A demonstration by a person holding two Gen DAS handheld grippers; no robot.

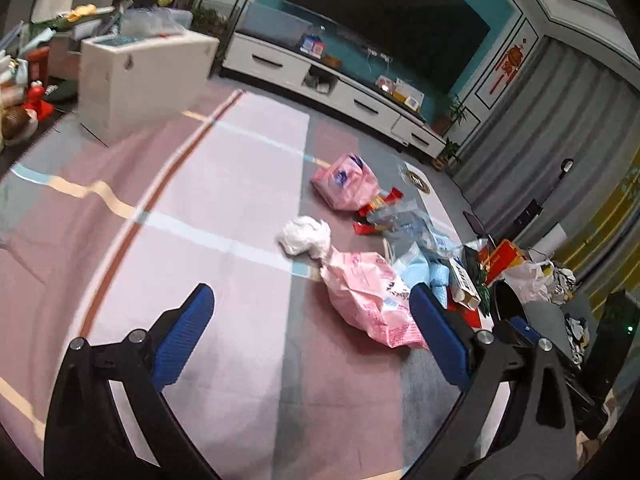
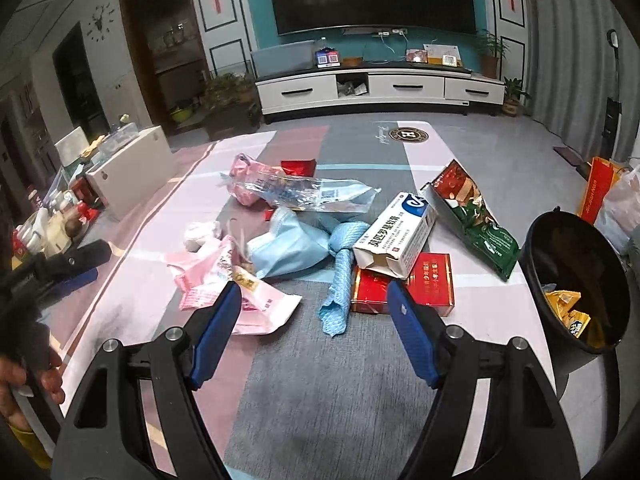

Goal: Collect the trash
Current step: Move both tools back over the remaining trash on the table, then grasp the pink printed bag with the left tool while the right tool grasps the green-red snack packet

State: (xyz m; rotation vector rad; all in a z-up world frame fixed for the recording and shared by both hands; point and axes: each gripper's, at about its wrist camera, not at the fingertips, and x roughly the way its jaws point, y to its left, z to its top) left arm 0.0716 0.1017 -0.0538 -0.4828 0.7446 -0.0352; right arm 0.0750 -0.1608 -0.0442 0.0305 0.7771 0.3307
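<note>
Both spread wide, gripping nothing: left gripper (image 1: 312, 336) beside pink wrapper (image 1: 372, 300) at 2 o'clock; right gripper (image 2: 314, 322) above blue cloth (image 2: 340, 280) at 12.

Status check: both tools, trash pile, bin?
Left tool open, empty. Right tool open, empty, above crumpled blue cloth. Black round bin at right, some wrappers inside. Way clear.

patchwork tablecloth (image 2: 328, 380); pink wrappers (image 2: 240, 296), medicine box (image 2: 400, 240), blue cloth (image 2: 340, 280)
</note>
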